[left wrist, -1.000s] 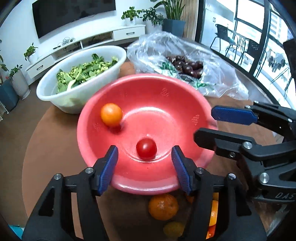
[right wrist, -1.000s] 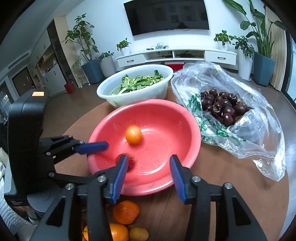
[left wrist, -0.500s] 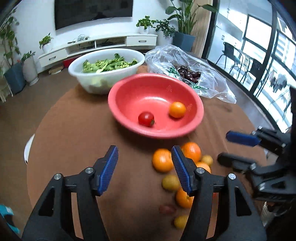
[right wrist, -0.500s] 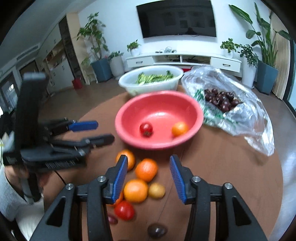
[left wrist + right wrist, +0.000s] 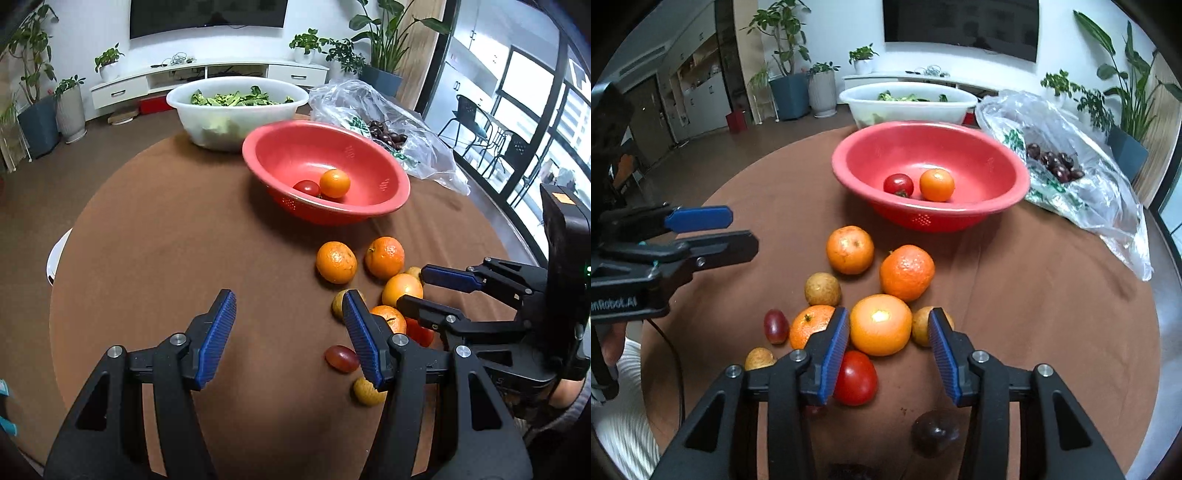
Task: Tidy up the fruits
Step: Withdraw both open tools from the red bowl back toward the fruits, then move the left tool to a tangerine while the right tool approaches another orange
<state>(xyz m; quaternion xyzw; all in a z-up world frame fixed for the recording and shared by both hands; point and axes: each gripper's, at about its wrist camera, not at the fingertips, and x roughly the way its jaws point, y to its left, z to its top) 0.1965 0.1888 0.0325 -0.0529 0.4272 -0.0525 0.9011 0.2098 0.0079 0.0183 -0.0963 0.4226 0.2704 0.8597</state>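
A red bowl [image 5: 1004, 162] [image 5: 384, 173] on the brown round table holds a small tomato [image 5: 898, 184] and a small orange [image 5: 936, 184]. Loose fruit lies in front of it: several oranges, one smooth orange [image 5: 880, 325], a red tomato [image 5: 856, 377], pale longans, a red grape [image 5: 775, 326] and a dark plum [image 5: 934, 432]. My right gripper [image 5: 888, 350] is open and empty, low over the smooth orange, one blue pad on each side. My left gripper [image 5: 286, 339] is open and empty, above bare table left of the fruit pile.
A white basin of green leaves [image 5: 236, 110] stands behind the red bowl. A clear plastic bag of dark cherries [image 5: 1056, 162] lies at the back right. The table edge curves close on the left and right; the floor lies beyond.
Both grippers have pulled back from the red bowl toward the near side of the table. The right one has come down over the loose fruit. The fruits in the bowl have rolled together.
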